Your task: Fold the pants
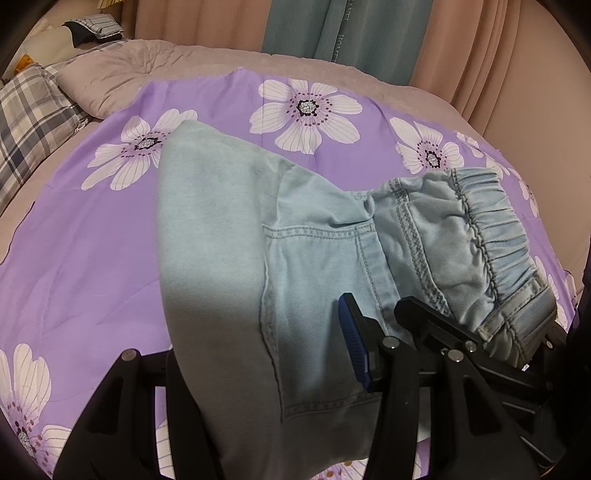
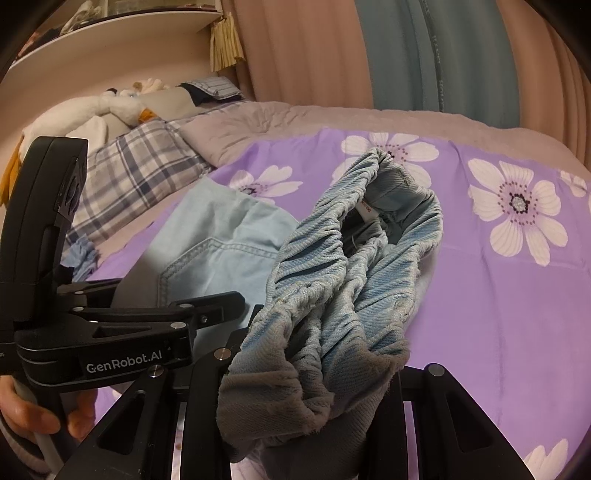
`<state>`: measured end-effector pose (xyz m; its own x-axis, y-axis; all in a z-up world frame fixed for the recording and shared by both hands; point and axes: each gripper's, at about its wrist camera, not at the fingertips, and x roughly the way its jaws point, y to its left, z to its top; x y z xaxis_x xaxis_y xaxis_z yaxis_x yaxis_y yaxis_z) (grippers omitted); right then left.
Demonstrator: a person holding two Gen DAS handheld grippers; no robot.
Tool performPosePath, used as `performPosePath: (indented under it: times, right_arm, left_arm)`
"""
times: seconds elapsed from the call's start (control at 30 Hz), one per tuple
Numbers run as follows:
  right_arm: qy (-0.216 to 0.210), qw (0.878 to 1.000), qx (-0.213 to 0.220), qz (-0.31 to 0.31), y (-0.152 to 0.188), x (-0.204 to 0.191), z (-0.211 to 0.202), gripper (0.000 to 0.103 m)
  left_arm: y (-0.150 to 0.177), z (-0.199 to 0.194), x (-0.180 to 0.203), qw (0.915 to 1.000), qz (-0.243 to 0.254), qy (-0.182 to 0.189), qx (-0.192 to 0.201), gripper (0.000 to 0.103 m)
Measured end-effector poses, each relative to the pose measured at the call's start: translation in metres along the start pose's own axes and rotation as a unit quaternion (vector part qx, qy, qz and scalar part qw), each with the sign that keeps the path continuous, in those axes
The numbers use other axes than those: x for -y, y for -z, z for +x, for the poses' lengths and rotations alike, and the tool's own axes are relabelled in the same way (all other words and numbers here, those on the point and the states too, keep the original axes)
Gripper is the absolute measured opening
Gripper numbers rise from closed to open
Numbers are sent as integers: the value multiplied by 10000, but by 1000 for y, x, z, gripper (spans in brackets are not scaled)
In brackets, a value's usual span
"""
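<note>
At the far left we see a grey-and-blue plaid pillow point(image 1: 31, 122) lying at the head of the bed, whose purple bedspread printed with white flowers point(image 1: 92, 236) covers most of the mattress, with pink and teal curtains point(image 1: 332, 29) hanging behind it. Moving right, the pair of light blue denim pants with an elastic waistband point(image 1: 229, 236) is held up over the bedspread, its folded leg part draped over the near middle and a stitched back pocket facing us. Our left hand-held gripper point(image 2: 236, 314) comes in from the left in the right wrist view, a person's hand point(image 2: 33, 413) around its handle; its black fingers are clamped on the denim just below the waistband. Further right, the gathered waistband point(image 2: 351, 266) bunches up and gapes open, a small white label showing inside. Our right hand-held gripper point(image 1: 373, 317), seen in the left wrist view with one blue-padded finger point(image 1: 351, 343), is clamped on the waistband end of the pants, and in its own view the crumpled band fills the space between its fingers. At the far right, the bedspread lies flat.
</note>
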<state>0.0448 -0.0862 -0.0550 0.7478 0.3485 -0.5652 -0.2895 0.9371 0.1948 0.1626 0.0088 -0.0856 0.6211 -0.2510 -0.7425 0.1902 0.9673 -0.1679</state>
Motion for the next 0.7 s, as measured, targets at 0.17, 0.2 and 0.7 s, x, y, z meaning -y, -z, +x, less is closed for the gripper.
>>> performPosePath:
  times: [0.17, 0.2, 0.7]
  right_arm:
    - [-2, 10000, -39, 23, 0, 0, 4, 33]
    - [-1, 10000, -43, 27, 0, 0, 4, 33]
    - [8, 9997, -200, 137, 2, 4, 14, 33]
  left_arm:
    - [0, 4, -1, 10000, -6, -27, -36, 51]
    - [0, 5, -1, 10000, -9, -29, -43, 51]
    - [-1, 21, 1, 9998, 44, -24, -199, 51]
